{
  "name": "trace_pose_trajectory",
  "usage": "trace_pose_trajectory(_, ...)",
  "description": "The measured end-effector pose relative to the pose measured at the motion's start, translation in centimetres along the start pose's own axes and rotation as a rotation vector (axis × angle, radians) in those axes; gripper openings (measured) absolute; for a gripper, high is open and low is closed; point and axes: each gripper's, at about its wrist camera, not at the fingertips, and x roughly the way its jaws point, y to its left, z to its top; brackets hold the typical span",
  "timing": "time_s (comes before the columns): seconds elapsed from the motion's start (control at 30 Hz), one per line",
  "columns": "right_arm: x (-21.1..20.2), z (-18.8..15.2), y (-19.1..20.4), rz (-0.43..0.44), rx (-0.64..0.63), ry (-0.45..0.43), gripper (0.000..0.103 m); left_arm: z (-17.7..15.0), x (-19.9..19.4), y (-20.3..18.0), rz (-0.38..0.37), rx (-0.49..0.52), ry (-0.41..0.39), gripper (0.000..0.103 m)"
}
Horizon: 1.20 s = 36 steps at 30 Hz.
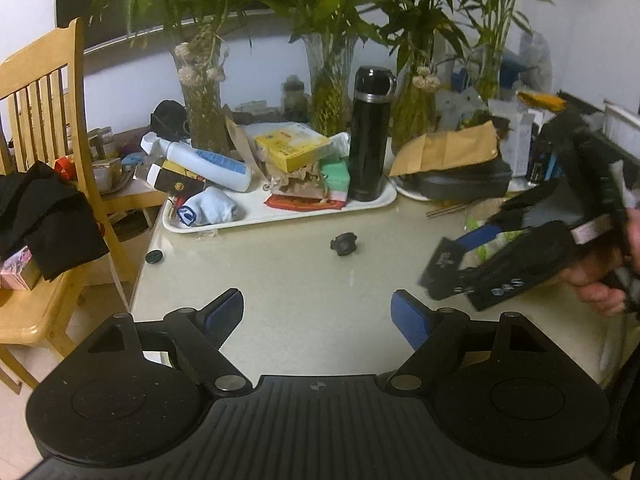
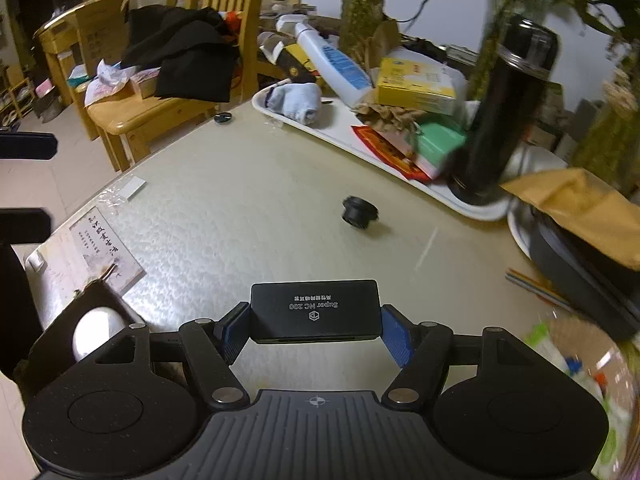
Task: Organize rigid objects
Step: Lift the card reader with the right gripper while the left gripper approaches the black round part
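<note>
My right gripper [image 2: 315, 326] is shut on a flat black box [image 2: 315, 310] printed "Super NC 200", held crosswise above the beige table [image 2: 240, 208]. In the left wrist view that right gripper [image 1: 460, 260] shows blurred at the right, in a person's hand, with the black box [image 1: 444, 260] in it. My left gripper [image 1: 318, 318] stands open over the table with nothing between its blue pads. A small black knob [image 1: 343, 244] [image 2: 359, 213] lies on the table ahead of both. A white tray [image 1: 256, 216] [image 2: 360, 148] holds a black flask [image 1: 368, 136] [image 2: 504, 120], boxes, a white bottle and a sock.
A wooden chair [image 1: 44, 128] draped with black cloth stands left of the table. Vases of green plants [image 1: 204, 92] line the back. A brown envelope on a dark pan [image 1: 460, 172] sits right of the tray. A black disc [image 1: 154, 257] lies near the table's left edge. Papers [image 2: 104, 248] lie at the near left.
</note>
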Motion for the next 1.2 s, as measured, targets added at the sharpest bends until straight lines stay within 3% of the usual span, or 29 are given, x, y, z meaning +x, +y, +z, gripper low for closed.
trace_pose_trajectory(0.3,-3.6,-2.2,0.2,-0.026,0.077,-0.043,0.071,1.3,1.5,-0.1,-0.004,0.003,0.055,0.081)
trace_pose_trajectory(0.53,-5.9,-3.3,0.0,-0.004,0.173,-0.094,0.071,1.9,2.7,-0.5,-0.026,0.022,0.049,0.081)
trace_pose_trajectory(1.2,-6.4,-5.1,-1.4,-0.058,0.308,-0.077,0.071,3.6,8.6,-2.4,-0.068,0.160,0.077,0.081)
